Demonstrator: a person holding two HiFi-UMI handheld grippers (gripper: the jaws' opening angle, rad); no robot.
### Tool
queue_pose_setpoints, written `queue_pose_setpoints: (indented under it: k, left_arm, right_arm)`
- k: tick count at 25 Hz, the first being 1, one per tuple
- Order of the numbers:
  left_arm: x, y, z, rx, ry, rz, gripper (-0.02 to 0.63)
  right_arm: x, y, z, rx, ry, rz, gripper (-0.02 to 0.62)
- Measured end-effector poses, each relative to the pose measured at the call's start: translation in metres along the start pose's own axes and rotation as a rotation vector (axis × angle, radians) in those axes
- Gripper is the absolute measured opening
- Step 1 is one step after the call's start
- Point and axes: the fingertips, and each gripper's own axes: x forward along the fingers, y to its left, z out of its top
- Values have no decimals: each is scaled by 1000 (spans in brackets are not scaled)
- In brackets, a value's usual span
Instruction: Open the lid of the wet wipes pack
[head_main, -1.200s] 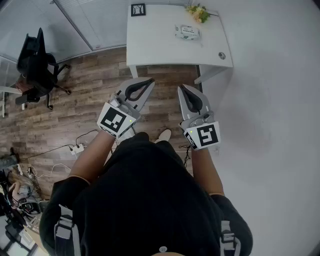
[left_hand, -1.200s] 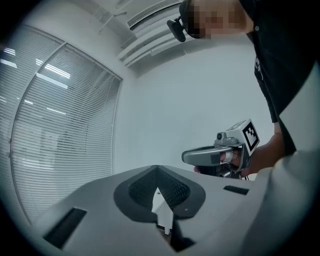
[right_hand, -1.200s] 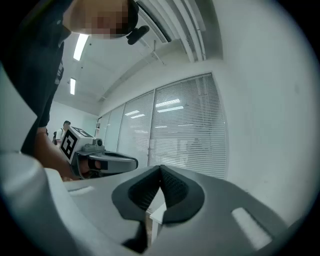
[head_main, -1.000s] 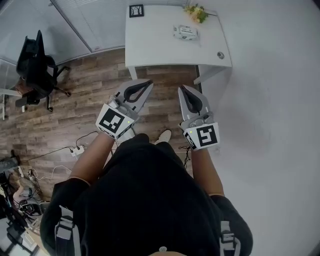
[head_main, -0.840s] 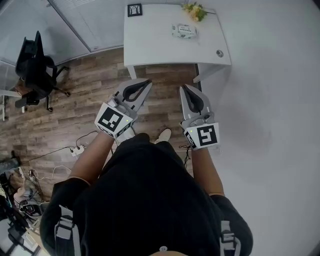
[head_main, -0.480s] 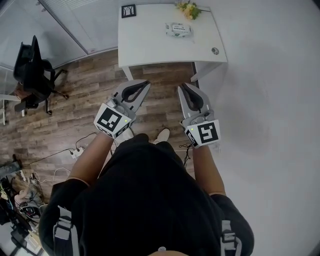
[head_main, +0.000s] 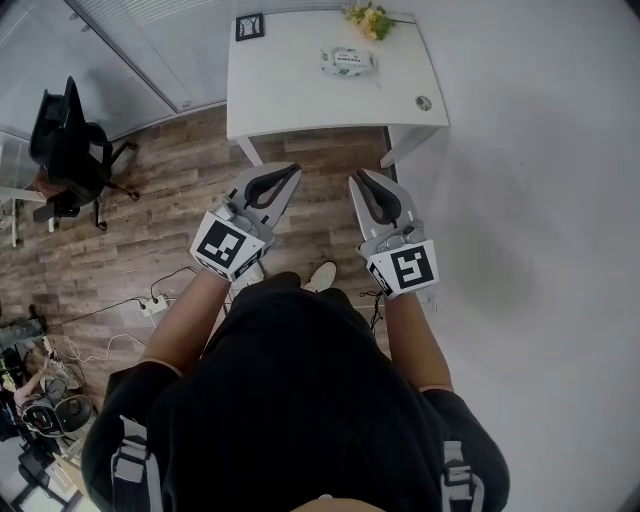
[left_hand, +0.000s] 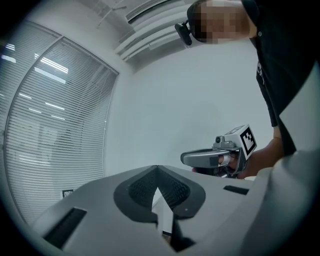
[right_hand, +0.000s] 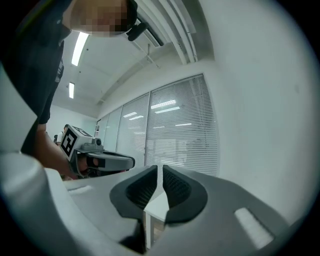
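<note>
The wet wipes pack (head_main: 348, 63), white with green print, lies flat on the far part of a white table (head_main: 290, 95) at the top of the head view. Both grippers are held level over the wooden floor, well short of the table, with nothing in them. My left gripper (head_main: 290, 170) has its fingertips touching, as the left gripper view (left_hand: 157, 169) also shows. My right gripper (head_main: 352, 180) has just opened a little. The right gripper view (right_hand: 160, 169) shows a thin slit between its pads. The pack does not show in either gripper view.
On the table stand a small black picture frame (head_main: 249, 27), yellow flowers (head_main: 368, 17) and a small round object (head_main: 423, 102). A black office chair (head_main: 68, 140) stands at the left, cables and a power strip (head_main: 152, 303) lie on the floor, and a white wall (head_main: 540, 200) runs along the right.
The person has stepped toward the table, which now looks larger and further left in the head view. Both grippers moved forward together, still side by side.
</note>
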Motion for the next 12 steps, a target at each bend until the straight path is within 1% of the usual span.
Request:
queue_pose_setpoints:
  k: [4, 7, 9, 10, 12]
  left_arm:
    - [16, -12, 5, -6, -37, 29, 5]
    - [29, -24, 2, -11, -32, 37, 5]
    - [38, -29, -2, -18, -19, 38, 5]
    - [42, -31, -4, -23, -12, 39, 5]
    - [48, -34, -2, -26, -12, 43, 5]
  right_arm:
    - [-10, -13, 1, -3, -2, 29, 44]
    - [-20, -23, -1, -2, -2, 51, 44]
    - [-26, -33, -1, 2, -10, 48, 44]
    - [-28, -39, -1, 3, -15, 41, 55]
    - [-34, -50, 1, 3, -22, 25, 117]
